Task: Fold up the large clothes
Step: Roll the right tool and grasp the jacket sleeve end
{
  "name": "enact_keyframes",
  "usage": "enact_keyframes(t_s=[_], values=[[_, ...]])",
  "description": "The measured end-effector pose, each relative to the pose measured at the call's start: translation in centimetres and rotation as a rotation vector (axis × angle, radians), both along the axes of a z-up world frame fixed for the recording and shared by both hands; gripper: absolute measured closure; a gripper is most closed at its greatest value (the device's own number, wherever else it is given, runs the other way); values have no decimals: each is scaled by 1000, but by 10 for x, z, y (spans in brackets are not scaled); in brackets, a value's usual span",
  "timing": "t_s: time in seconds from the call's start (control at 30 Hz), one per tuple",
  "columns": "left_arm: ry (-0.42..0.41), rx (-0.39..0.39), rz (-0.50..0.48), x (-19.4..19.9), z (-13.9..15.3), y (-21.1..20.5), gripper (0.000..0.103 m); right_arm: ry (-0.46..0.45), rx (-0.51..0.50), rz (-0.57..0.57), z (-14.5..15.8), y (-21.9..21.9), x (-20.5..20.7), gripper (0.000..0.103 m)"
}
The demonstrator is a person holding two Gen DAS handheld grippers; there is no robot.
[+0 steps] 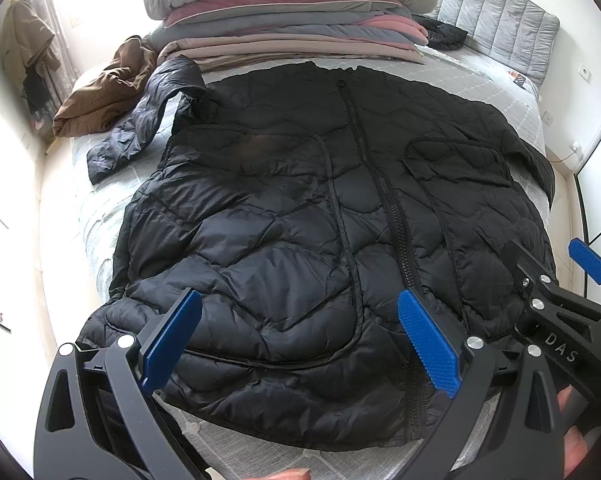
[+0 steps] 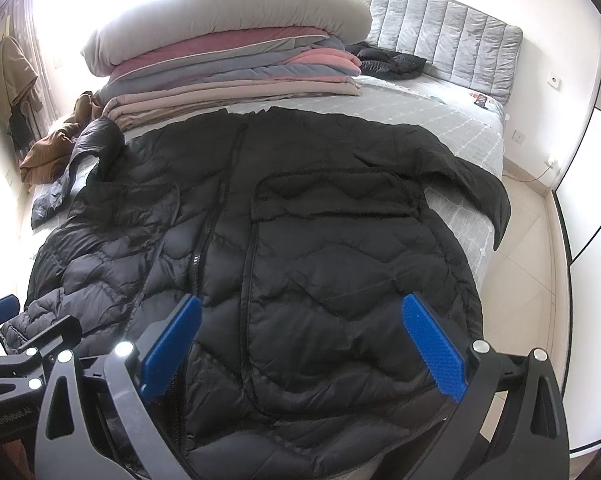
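Note:
A black quilted puffer jacket [image 1: 300, 200] [image 2: 320, 240] lies flat on the bed, front up, with the zipper [image 1: 392, 216] closed down its middle. Its left sleeve [image 1: 140, 128] runs up and out over the sheet. Its right sleeve [image 2: 488, 196] droops over the bed's right edge. My left gripper [image 1: 300, 340] hovers open above the hem on the left half, its blue pads [image 1: 172, 340] wide apart and holding nothing. My right gripper [image 2: 302, 344] is open too, over the hem of the right half. The two grippers are close side by side.
A stack of folded quilts [image 1: 284, 20] fills the head of the bed [image 2: 440, 120]. A brown garment [image 1: 104, 88] lies crumpled at the far left, and another black garment [image 2: 388, 62] lies by the grey headboard [image 2: 440, 32]. Tiled floor [image 2: 532, 280] runs along the right.

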State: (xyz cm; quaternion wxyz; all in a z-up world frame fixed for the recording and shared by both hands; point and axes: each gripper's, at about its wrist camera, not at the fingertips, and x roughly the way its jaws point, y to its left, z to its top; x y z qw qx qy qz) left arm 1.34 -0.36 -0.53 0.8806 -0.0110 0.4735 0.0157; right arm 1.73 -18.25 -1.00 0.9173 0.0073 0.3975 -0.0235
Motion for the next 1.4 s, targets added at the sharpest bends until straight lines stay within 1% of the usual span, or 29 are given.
enact_keyframes(t_s=[0.1,0.17,0.2,0.23,0.27,0.33,0.37,0.4,0.43,0.47,0.5,0.53,0.6,0.63,0.67,0.7,0.73,0.83,0.87,0.9,0.93,1.0,1.03,1.1,1.17,1.2,1.27,1.4], values=[[-3,1,-3,0,-1,0,8,-56,10,2,10,-5,-3,6],[-13,-3,-9,1,0,0,8,-203,20,-8,31,-17,-14,6],[-23,-9,-13,1,1,0,8,-229,15,-12,34,-20,-16,6],[-32,-13,-16,1,2,-1,8,-286,-15,-17,40,-27,-17,6],[-41,-16,-20,2,4,0,8,-278,-41,-4,39,-32,-12,6],[-64,-21,-28,2,7,-2,8,-202,-72,20,32,-50,8,6],[-73,-25,-35,3,9,-3,8,-204,-63,15,32,-58,11,6],[-82,-28,-46,4,10,-5,8,-227,-10,7,34,-81,13,6],[-89,-31,-52,5,10,-6,8,-230,13,2,35,-90,14,6],[-93,-35,-57,6,11,-7,8,-231,87,-14,35,-114,19,6],[-96,-41,-59,8,10,-7,8,-227,117,-20,34,-123,21,6],[-96,-52,-65,11,9,-8,8,-204,250,-57,26,-164,34,6],[-93,-70,-74,17,6,-10,8,-169,392,-119,10,-213,47,6],[-92,-78,-79,19,5,-10,8,-159,422,-141,5,-225,50,6],[-90,-88,-85,23,4,-11,8,-139,503,-194,-9,-256,58,6],[-90,-93,-88,25,2,-12,8,-129,541,-223,-17,-271,63,6],[-92,-102,-95,29,1,-13,8,-106,599,-284,-34,-299,67,6],[-100,-109,-114,38,-3,-18,8,-76,760,-383,-74,-353,76,6],[-99,-115,-123,42,-5,-20,8,-64,854,-434,-100,-382,82,6],[-97,-122,-128,45,-6,-21,8,-57,918,-457,-116,-394,84,6],[-90,-131,-131,49,-9,-22,8,-52,958,-471,-122,-401,85,6],[-79,-141,-129,57,-14,-25,8,-35,1157,-529,-165,-427,93,6],[-77,-144,-128,59,-16,-26,8,-31,1194,-539,-174,-427,95,6],[-76,-142,-127,65,-19,-29,8,-39,1330,-578,-206,-439,106,6],[-72,-137,-129,71,-22,-33,8,-54,1398,-581,-221,-445,115,6],[-70,-133,-131,74,-23,-34,8,-57,1405,-581,-223,-445,116,6],[-71,-127,-138,78,-24,-39,8,-86,1480,-575,-238,-449,132,6],[-74,-125,-146,84,-27,-45,8,-127,1530,-579,-252,-455,154,6]])
